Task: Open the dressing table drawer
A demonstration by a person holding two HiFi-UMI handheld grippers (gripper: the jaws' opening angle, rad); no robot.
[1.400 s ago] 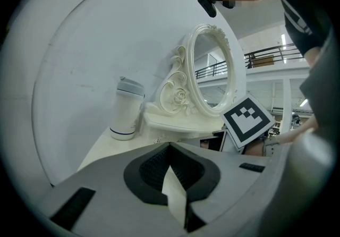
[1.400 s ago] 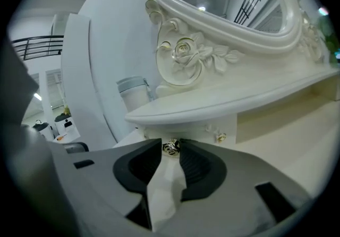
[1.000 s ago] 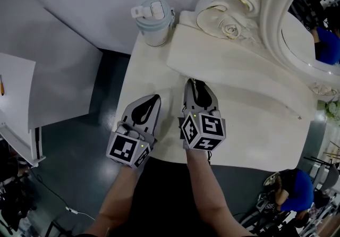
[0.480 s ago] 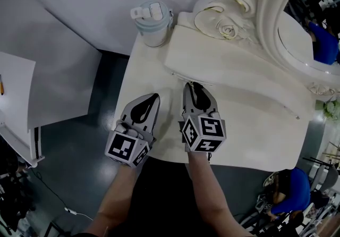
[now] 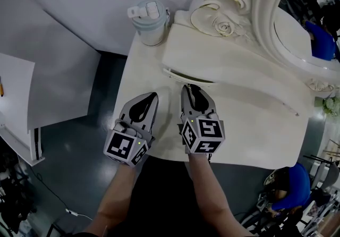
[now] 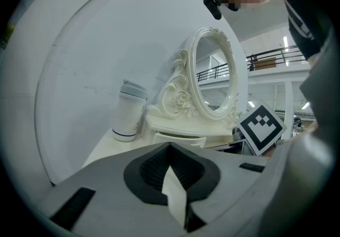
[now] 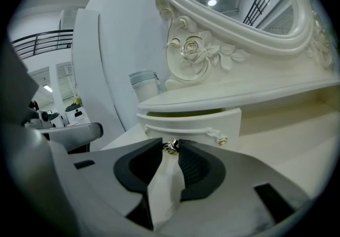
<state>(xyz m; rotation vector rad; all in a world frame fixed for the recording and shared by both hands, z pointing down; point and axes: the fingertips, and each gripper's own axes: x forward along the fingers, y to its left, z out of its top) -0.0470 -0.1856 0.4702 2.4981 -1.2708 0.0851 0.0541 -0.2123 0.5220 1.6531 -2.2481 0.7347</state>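
The cream dressing table [image 5: 142,66] carries a raised shelf with a small drawer [image 5: 187,76] under it. In the right gripper view the drawer front [image 7: 194,124] stands a little way out, with a dark gap above it. Its small metal knob [image 7: 170,146] sits pinched between the tips of my right gripper [image 7: 170,149], which is shut on it. From the head view my right gripper [image 5: 192,89] points at the drawer's front. My left gripper [image 5: 151,95] rests beside it over the tabletop, shut with nothing in it [image 6: 170,146].
A pale lidded tumbler [image 5: 149,22] stands at the table's far left corner. The ornate oval mirror [image 5: 289,23] with a carved rose rises behind the shelf. A grey wall panel and a white side table [image 5: 16,98] lie to the left, over dark floor.
The drawer has slid out toward me from flush with the shelf; a gap now shows along its top. My right gripper drew back slightly with the knob. The left gripper stayed put.
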